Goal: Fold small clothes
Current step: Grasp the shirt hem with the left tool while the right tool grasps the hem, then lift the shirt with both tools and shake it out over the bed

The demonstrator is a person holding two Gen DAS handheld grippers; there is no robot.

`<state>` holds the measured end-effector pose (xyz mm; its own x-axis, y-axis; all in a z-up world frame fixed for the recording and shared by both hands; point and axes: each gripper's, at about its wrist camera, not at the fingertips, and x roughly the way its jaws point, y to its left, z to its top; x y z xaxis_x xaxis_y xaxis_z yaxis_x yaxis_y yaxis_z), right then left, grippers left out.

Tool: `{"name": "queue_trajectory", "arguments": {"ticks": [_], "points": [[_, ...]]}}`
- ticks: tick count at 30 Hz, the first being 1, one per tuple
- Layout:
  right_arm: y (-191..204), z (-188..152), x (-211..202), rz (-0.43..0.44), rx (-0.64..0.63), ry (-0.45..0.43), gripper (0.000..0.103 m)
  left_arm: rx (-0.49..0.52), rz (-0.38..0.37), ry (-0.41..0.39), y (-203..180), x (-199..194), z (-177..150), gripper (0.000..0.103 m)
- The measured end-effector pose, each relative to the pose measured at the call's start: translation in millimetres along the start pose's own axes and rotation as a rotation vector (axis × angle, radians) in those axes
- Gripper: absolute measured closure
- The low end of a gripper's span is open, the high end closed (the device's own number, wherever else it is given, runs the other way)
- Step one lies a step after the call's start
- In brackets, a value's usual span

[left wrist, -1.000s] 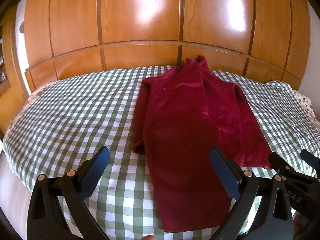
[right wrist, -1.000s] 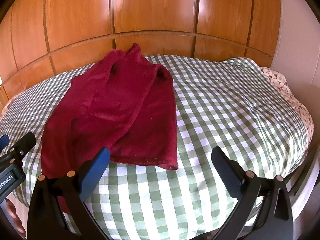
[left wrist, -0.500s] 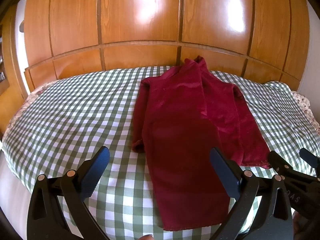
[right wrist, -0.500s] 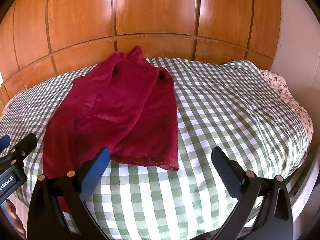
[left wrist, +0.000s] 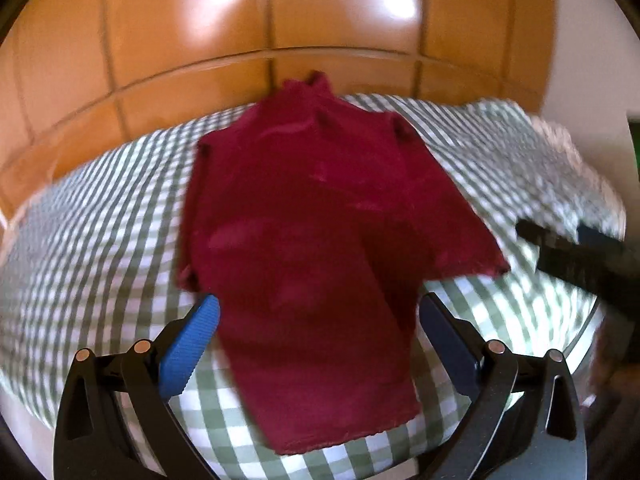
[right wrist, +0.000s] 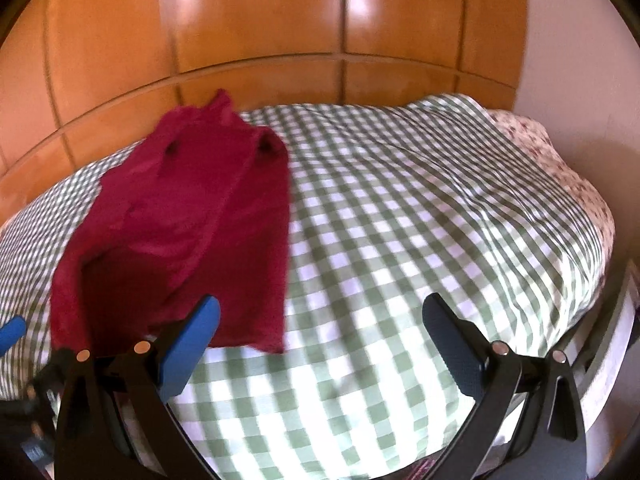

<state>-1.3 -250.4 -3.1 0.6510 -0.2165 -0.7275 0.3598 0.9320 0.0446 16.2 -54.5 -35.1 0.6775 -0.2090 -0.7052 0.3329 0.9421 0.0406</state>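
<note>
Ahead, a red garment [left wrist: 320, 248] lies on the checked bedspread [right wrist: 420, 220] below wooden panels [right wrist: 260, 20]; left gripper [left wrist: 319, 342] and right gripper [right wrist: 321, 342] both gape wide, empty.

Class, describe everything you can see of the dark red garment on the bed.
The dark red garment is a small top of soft, slightly fuzzy-looking cloth, lying flat on the green-and-white checked bedcover. Its collar points toward the wooden headboard, its hem toward the cameras. It looks partly folded lengthwise, with one layer over another. Neither claw touches it; both are open.
</note>
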Motion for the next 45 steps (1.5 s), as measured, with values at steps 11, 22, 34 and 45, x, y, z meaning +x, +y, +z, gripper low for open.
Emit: {"name": "queue_trajectory", "arguments": {"ticks": [11, 22, 34, 45], "points": [[7.0, 0.2, 0.0, 0.130, -0.031, -0.002, 0.006, -0.044, -0.096, 0.109, 22.3, 41.5, 6.7, 0.084], [78.8, 18.3, 36.4, 0.532, -0.071, 0.235, 0.044, -0.462, -0.314, -0.124, 160.3, -12.3, 57.1, 0.088], [114.9, 29.1, 25.1, 0.476, -0.252, 0.203, 0.095, -0.741, 0.117, -0.144, 340.8, 38.6, 96.8, 0.091], [-48.8, 183.5, 46.3, 0.042, -0.013, -0.092, 0.096, -0.781, 0.412, -0.193, 403.5, 27.8, 99.4, 0.008]]}}
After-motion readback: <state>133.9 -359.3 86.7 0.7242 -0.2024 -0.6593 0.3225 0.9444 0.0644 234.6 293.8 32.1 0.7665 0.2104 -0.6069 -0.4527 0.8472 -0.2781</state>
